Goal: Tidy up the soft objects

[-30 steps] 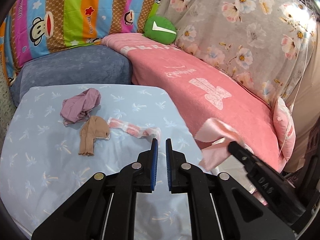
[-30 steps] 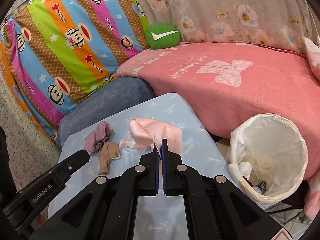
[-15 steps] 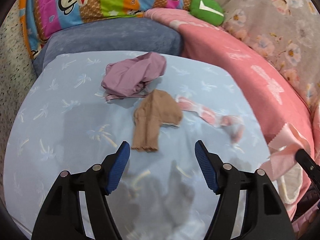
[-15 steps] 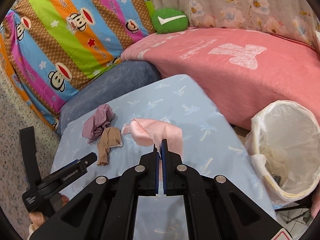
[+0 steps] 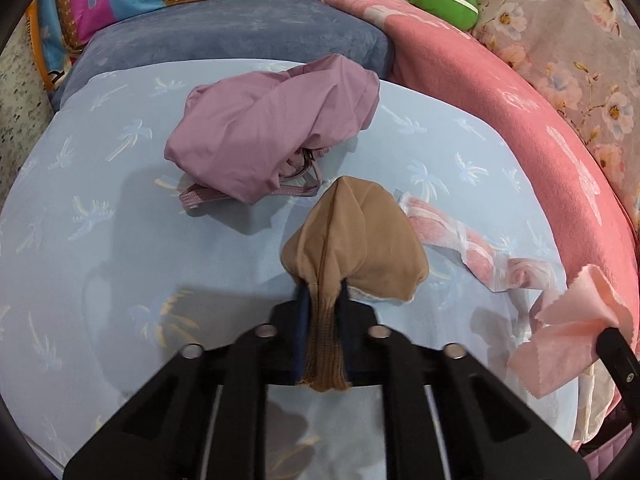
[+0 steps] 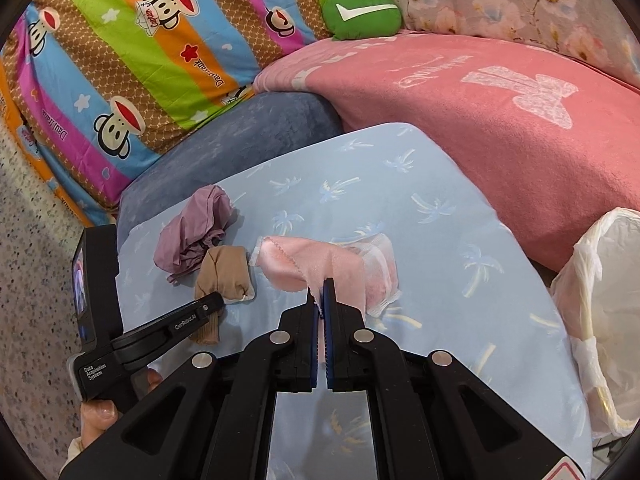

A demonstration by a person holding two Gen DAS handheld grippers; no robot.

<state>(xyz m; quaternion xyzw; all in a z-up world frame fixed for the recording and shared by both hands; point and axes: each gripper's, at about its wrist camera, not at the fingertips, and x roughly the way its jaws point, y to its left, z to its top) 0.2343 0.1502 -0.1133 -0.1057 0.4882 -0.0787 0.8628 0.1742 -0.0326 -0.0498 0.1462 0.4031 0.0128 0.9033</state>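
Note:
A tan stocking [image 5: 356, 240] lies on the light-blue palm-print sheet [image 5: 80, 240]. My left gripper [image 5: 322, 292] is closing tight on its narrow cuff end, which is pinched between the blue pads. Just behind it sits a crumpled mauve garment [image 5: 272, 132], and to the right a pink-and-white striped cloth [image 5: 460, 240]. My right gripper [image 6: 320, 296] is shut on a pale pink cloth [image 6: 304, 264] that hangs over the striped cloth [image 6: 380, 276]. In the right wrist view the left gripper [image 6: 214, 304] lies low at the left on the stocking [image 6: 224, 272], beside the mauve garment [image 6: 192, 236].
A bin lined with a white bag [image 6: 600, 300] stands off the sheet's right edge. A pink blanket [image 6: 480, 112] and a grey-blue cushion [image 6: 240, 136] border the far side, with a green cushion [image 6: 360, 12] and a striped monkey-print cover [image 6: 120, 60] behind. A hand [image 6: 100, 412] holds the left gripper.
My left gripper opened wide, dropped toward the sheet and shut on the tan stocking's cuff. My right gripper came lower over the sheet, still holding the pink cloth.

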